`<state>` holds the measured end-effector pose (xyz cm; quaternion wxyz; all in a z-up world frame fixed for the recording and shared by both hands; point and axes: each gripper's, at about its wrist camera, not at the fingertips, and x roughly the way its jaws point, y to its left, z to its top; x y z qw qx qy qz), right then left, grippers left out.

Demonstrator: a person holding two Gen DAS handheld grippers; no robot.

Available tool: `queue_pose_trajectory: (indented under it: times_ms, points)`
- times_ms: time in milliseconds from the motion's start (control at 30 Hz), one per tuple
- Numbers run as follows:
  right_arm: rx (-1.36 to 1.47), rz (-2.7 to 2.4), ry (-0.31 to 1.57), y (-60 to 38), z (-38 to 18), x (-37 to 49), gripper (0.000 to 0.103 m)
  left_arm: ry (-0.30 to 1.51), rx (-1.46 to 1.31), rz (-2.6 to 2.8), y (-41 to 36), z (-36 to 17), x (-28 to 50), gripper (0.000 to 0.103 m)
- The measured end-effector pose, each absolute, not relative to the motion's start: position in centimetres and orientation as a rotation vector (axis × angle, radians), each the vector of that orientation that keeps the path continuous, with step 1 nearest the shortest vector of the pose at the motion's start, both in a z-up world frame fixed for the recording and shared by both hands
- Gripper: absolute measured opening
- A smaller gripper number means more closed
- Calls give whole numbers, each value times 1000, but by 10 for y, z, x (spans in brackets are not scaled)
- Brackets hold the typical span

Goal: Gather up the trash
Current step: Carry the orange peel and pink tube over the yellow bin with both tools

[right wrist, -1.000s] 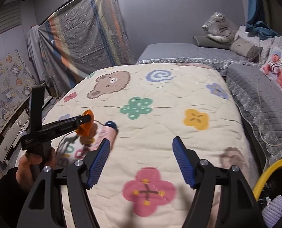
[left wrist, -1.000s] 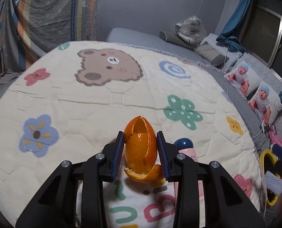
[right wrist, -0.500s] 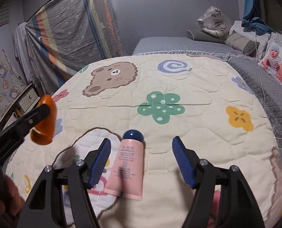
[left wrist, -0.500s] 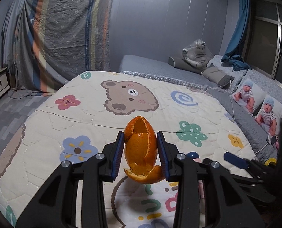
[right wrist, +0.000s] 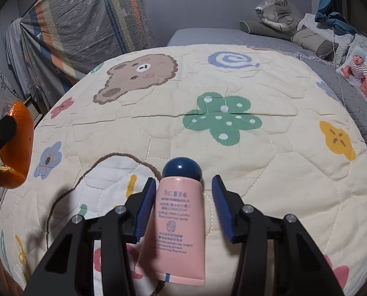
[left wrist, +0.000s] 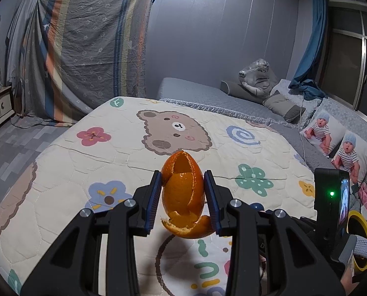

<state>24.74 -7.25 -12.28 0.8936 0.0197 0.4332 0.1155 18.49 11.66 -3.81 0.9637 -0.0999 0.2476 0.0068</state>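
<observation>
The light, soft tube point(right wrist: 177, 224), lying on the quilt point(right wrist: 282, 172) between the right gripper point(right wrist: 182, 208)'s just-closing, not yet pressing jaws, is best pinched mid-body, while brittle peel point(left wrist: 182, 194) is held clamped in the left gripper point(left wrist: 182, 203).

The pink tube's point(right wrist: 181, 227) printed label is too small to read.

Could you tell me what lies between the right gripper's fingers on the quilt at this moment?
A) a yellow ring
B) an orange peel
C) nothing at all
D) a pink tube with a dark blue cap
D: in the right wrist view the pink tube with its dark blue cap lies on the quilt between the fingers of the right gripper, whose jaws have just been closing, a gap showing beside the right pad.
</observation>
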Motion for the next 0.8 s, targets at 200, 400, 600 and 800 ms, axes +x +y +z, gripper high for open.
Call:
queue_pose_trajectory:
  times_ms: [200, 400, 600, 800]
  points:
    - [39, 254, 907, -71, -120, 248, 36, 502, -195, 19, 116, -38, 185, 33]
    - [76, 271, 891, -84, -106, 243, 35, 495, -181, 16, 111, -35, 183, 33]
    - [135, 291, 844, -114, -77, 232, 35, 480, -156, -26, 91, -19, 176, 33]
    - [192, 282, 782, -164, -47, 215, 35, 457, -116, -100, 55, 2, 171, 33]
